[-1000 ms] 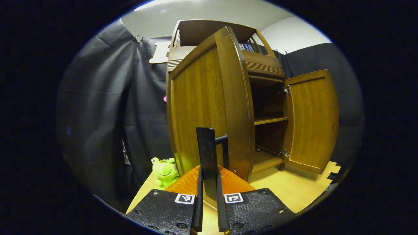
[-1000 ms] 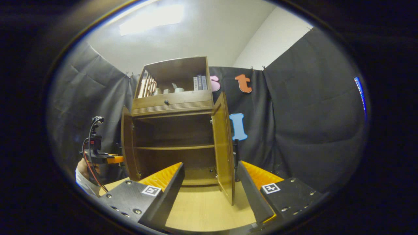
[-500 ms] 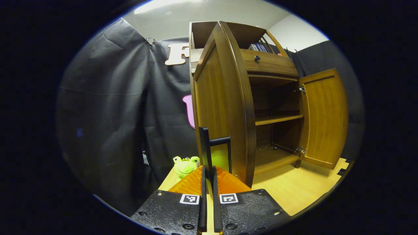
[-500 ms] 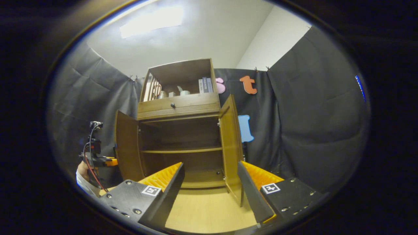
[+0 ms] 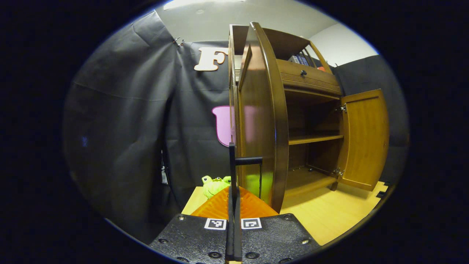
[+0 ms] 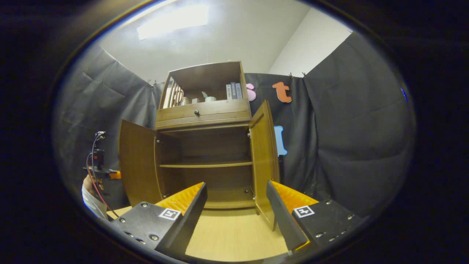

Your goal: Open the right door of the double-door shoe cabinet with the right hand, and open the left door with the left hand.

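Brown wooden shoe cabinet (image 6: 205, 146), left door (image 6: 137, 163) and right door (image 6: 264, 157) swung open (shelves bare)

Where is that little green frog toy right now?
In the left gripper view, the green frog plush sits low on the light wooden floor, left of the cabinet's open left door and against the black cloth wall.

The left door (image 5: 262, 121) hides part of the green frog toy (image 5: 214, 185) near the counter's (image 5: 329, 216) left edge. On the top shelf, small items (image 6: 205, 98) are too small to tell.
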Demonstrator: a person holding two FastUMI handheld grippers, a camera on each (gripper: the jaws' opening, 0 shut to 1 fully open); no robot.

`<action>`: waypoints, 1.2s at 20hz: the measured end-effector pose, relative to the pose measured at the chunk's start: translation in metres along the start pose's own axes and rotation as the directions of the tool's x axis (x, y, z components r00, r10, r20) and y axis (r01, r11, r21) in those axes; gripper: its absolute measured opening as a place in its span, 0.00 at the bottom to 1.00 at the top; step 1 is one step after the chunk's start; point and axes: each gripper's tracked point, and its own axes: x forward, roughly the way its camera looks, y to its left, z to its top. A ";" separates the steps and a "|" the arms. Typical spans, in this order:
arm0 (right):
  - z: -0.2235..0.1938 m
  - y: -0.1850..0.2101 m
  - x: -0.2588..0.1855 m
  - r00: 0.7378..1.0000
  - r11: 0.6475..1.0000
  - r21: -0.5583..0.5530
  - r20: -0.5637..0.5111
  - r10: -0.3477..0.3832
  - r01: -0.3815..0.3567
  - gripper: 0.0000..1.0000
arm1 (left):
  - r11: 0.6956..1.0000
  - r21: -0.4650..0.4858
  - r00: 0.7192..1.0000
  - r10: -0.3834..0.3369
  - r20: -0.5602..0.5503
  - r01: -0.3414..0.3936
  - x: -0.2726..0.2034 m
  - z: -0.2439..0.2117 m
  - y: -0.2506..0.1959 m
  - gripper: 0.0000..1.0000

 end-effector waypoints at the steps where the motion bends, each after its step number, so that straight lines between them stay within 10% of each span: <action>1: 0.000 0.001 0.000 1.000 1.000 0.005 0.001 0.000 0.000 0.96 | 0.999 -0.027 1.000 -0.023 -0.001 0.023 0.001 -0.001 0.006 0.00; 6: -0.001 0.011 0.004 1.000 1.000 -0.016 -0.011 0.010 -0.010 0.96 | 0.992 -0.039 0.993 -0.118 0.004 0.118 0.002 -0.004 0.018 0.02; 13: -0.002 0.016 0.002 1.000 0.999 -0.032 -0.017 0.021 -0.021 0.96 | 0.998 -0.028 0.999 -0.051 0.014 0.052 -0.002 -0.005 0.017 0.17; 20: -0.027 0.007 0.014 0.997 0.999 -0.046 -0.078 0.002 -0.006 0.96 | 0.996 -0.065 0.998 0.068 -0.006 -0.068 -0.018 -0.008 0.033 0.80; 24: -0.036 0.009 0.017 0.994 0.998 -0.054 -0.105 0.003 -0.009 0.96 | 0.987 -0.073 0.990 0.142 0.013 -0.140 -0.043 0.002 0.043 0.93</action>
